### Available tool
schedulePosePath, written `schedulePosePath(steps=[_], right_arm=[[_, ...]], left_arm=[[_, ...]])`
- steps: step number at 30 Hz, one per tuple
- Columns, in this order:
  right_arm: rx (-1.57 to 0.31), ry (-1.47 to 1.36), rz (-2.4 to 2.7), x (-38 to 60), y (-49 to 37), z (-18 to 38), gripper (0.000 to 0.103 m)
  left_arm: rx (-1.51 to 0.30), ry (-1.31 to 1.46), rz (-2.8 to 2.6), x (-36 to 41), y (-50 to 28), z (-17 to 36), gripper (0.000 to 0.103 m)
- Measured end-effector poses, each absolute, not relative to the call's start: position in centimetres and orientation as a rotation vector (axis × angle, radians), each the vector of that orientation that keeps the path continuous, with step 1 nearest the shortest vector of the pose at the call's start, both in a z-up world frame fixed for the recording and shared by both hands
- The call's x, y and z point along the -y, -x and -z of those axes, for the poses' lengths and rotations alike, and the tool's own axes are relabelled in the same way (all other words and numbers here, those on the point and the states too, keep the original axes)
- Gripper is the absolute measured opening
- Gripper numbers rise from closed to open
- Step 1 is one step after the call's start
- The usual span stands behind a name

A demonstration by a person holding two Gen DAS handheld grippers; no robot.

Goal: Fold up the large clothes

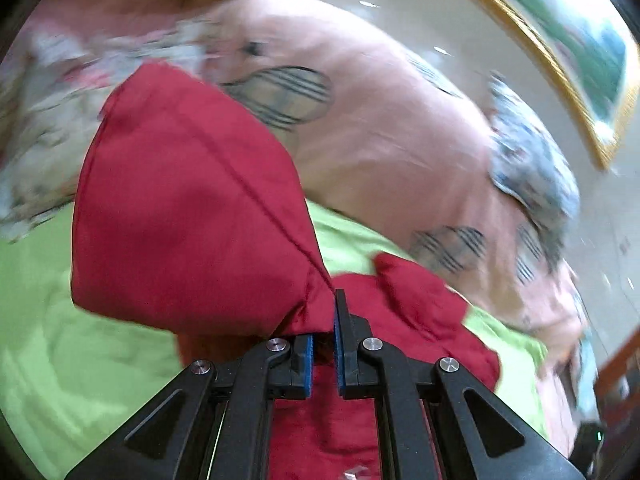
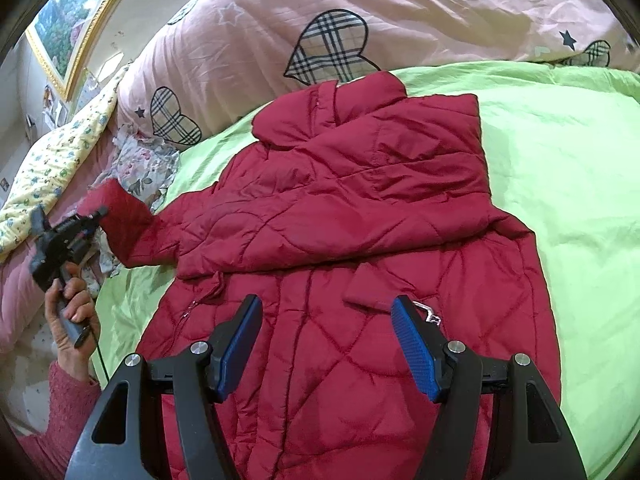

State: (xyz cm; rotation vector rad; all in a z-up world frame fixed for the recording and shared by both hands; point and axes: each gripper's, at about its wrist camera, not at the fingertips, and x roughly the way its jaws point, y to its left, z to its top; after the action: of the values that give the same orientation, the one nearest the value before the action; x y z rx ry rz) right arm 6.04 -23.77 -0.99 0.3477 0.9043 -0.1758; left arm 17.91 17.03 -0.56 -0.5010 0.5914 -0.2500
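The right hand-held gripper [image 2: 326, 344] hangs with jaws spread, gripping nothing, over the hem end of the red quilted jacket [image 2: 360, 216], which lies on the green bedsheet [image 2: 560, 184]. At the far left, the left hand-held gripper [image 1: 325, 334] is clenched on the jacket's sleeve cuff [image 2: 120, 216]. Behind lies a pink quilt [image 2: 256, 44].

Left wrist view close against the quilted red padded jacket [image 1: 188, 208]; right looking down from farther, sharing it.
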Motion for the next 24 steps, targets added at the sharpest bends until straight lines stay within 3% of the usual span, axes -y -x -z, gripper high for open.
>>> schedulePosePath(steps=[7,24], right_arm=[[-0.862,-0.397,0.184,25.4,-5.3,0.1,0.069],[-0.768,-0.532,0.201,29.4,-4.3,-0.7,0.070]], left_arm=[[-0.624,0.337,0.392,-9.1,-20.0,0.3,0.005],[-0.819,0.139,0.598,7.1,-28.5,6.2,0.005]])
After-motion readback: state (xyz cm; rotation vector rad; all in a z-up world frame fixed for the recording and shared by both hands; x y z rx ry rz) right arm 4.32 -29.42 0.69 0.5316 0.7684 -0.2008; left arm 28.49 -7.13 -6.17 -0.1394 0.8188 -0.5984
